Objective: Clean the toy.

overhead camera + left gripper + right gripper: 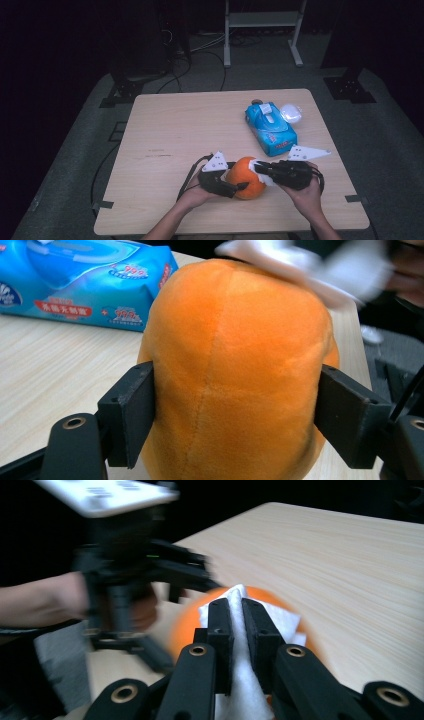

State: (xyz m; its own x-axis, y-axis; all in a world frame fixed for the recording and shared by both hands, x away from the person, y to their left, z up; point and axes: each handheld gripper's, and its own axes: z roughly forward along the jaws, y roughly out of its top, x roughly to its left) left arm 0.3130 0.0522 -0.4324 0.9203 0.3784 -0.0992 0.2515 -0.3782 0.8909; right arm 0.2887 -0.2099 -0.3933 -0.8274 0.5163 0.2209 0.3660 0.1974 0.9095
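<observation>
Looks like a wipe-down job: the orange plush fruit (246, 178) sits near the front edge of the table (165, 130), pinned between 2 grippers. L gripper (235, 410) has its jaws roughly half apart, 1 pad on each flank of the fruit, prob. to steady it. R gripper (236, 611) is clamped tight on a white wipe (240, 680), draped over the fruit's top, so it can rub w/o the fruit rolling. Behind, a blue wet-wipe pack (270, 128) lies flat, 1 white tissue poking out of its flap; a clear lid-like thing (291, 113) sits just beside it, contents can't tell.
</observation>
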